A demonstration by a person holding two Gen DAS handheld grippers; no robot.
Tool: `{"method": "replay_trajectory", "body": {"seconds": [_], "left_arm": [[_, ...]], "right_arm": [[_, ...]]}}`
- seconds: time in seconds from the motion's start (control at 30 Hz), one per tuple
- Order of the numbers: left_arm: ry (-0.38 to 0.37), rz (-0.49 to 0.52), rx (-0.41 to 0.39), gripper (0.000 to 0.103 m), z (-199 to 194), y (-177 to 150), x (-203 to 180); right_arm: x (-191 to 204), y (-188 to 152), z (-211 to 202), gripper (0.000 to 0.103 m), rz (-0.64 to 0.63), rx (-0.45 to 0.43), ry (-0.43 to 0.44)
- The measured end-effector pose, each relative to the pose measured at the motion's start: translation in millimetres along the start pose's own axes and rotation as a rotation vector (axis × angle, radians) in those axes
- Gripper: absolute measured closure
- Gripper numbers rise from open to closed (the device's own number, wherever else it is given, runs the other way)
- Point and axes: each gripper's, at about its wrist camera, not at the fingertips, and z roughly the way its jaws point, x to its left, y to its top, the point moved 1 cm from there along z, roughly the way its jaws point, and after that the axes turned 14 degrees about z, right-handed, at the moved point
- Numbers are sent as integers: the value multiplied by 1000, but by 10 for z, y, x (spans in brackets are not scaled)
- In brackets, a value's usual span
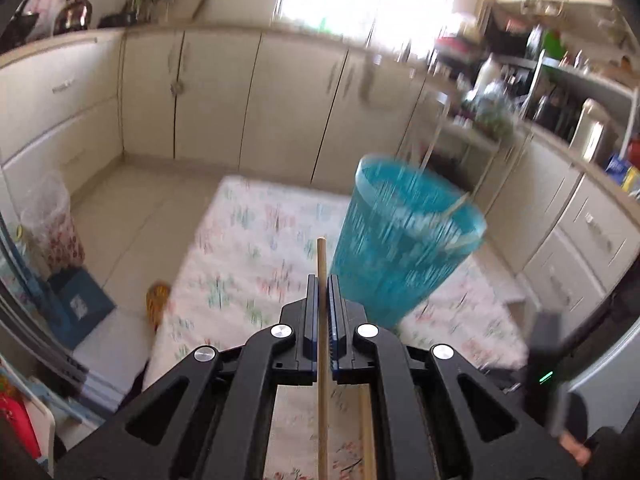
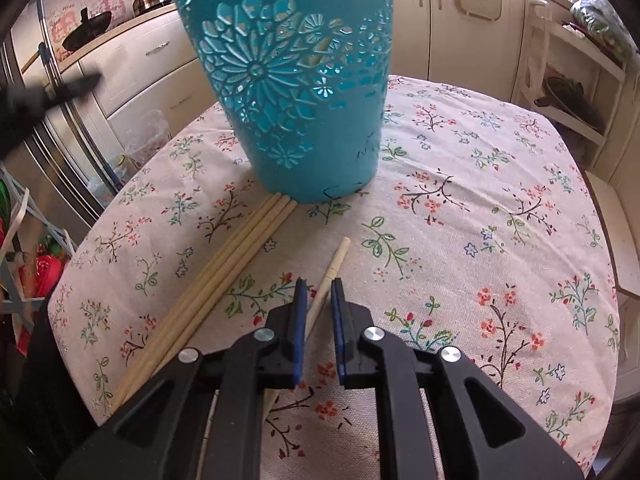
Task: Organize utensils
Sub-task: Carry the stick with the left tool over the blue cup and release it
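Left tongs point(image 1: 323, 280) grip a chopstick point(image 1: 321, 258) near the teal holder point(image 1: 404, 248) for dropping in; right tongs point(image 2: 319, 292) straddle another chopstick point(image 2: 334, 264), open.

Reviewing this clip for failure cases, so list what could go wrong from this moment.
1. The left gripper pinches one chopstick thinly; it may twist or slip before reaching the teal holder.
2. The holder looks tall and light; a bump at the rim could tip it.
3. The open right gripper straddles a loose chopstick near a bundle; closing could scatter them.
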Motion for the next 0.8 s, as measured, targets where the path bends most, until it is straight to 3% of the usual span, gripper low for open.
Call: {"method": "replay_trajectory", "body": {"seconds": [0.13,0.37,0.5,0.63,0.8], "left_arm": [[-31,2,-164,99,-300,510,-47],[-37,26,-327,99,-259,1238,-284],[-16,12,-372,99,-10,1514,-396],[59,17,-415,99,258,1661,-473],[87,14,-370,99,628,1565,-482]], "right_arm": [[72,-21,0,75,-39,4,6],[61,-21,4,72,-41,5,23],[2,-8,-2,72,-8,8,56],[-66,10,-4,72,31,13,96],[-134,24,-6,72,78,21,140]]}}
